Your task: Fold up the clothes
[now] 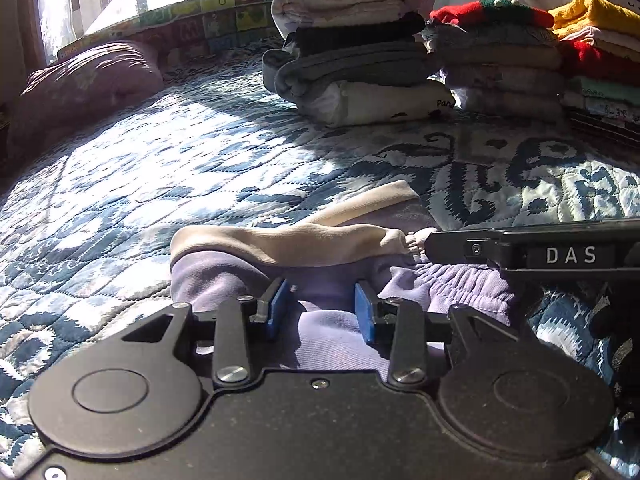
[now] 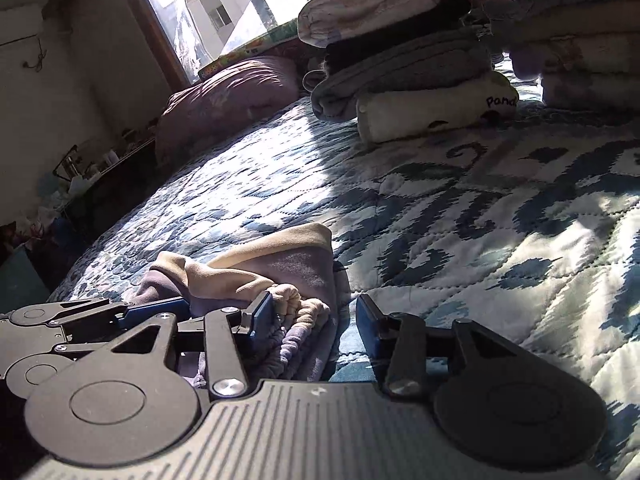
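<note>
A small lavender garment with beige trim and a gathered elastic waistband lies bunched on the blue-and-white quilt. My left gripper is open and low over it, with lavender cloth lying between its blue pads. In the right wrist view the same garment sits just left of centre. My right gripper is open, its left pad against the gathered waistband and its right pad over bare quilt. The left gripper comes in from the left edge onto the garment.
Stacks of folded clothes stand at the far side of the bed, with more to their right. A purple pillow lies under the window. Beside the bed's left edge is a cluttered shelf.
</note>
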A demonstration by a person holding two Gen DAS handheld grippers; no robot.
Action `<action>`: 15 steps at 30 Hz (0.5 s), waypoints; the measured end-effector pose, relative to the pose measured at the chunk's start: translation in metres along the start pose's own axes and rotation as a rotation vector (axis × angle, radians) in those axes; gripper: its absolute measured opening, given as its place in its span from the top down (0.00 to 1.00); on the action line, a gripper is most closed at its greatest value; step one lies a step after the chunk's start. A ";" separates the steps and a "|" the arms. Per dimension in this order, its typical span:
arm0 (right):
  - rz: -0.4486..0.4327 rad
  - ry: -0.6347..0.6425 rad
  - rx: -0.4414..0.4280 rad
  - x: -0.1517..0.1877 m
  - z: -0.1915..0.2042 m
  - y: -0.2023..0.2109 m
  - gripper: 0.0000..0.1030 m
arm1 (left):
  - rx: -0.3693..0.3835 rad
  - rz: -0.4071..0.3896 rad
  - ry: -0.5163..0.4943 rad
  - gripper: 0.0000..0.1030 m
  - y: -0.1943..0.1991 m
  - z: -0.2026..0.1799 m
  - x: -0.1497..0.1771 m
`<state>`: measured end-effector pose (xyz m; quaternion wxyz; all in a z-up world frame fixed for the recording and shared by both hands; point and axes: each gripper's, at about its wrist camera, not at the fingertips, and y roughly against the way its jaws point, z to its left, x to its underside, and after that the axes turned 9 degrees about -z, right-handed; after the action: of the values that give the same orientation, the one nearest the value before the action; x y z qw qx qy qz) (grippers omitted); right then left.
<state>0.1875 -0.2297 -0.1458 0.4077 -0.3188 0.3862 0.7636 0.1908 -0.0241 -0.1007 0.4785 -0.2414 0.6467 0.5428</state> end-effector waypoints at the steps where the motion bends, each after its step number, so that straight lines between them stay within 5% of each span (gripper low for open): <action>1: -0.008 -0.033 -0.010 0.000 -0.004 0.004 0.54 | 0.003 -0.025 0.049 0.66 0.010 0.009 -0.003; 5: -0.022 -0.229 -0.047 -0.003 -0.025 0.027 0.42 | -0.030 -0.109 0.282 0.52 0.057 0.055 0.000; 8: -0.001 -0.391 -0.107 0.005 -0.033 0.035 0.28 | -0.046 -0.091 0.555 0.46 0.075 0.098 0.019; 11: 0.033 -0.436 -0.129 0.012 -0.024 0.031 0.26 | -0.011 -0.061 0.773 0.45 0.077 0.118 0.043; 15: 0.074 -0.410 -0.104 0.020 -0.005 0.021 0.33 | 0.057 -0.023 0.926 0.47 0.060 0.116 0.059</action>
<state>0.1612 -0.2337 -0.1573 0.4326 -0.1631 0.2668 0.8456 0.1573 0.1143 -0.1193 0.1517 -0.4521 0.8043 0.3546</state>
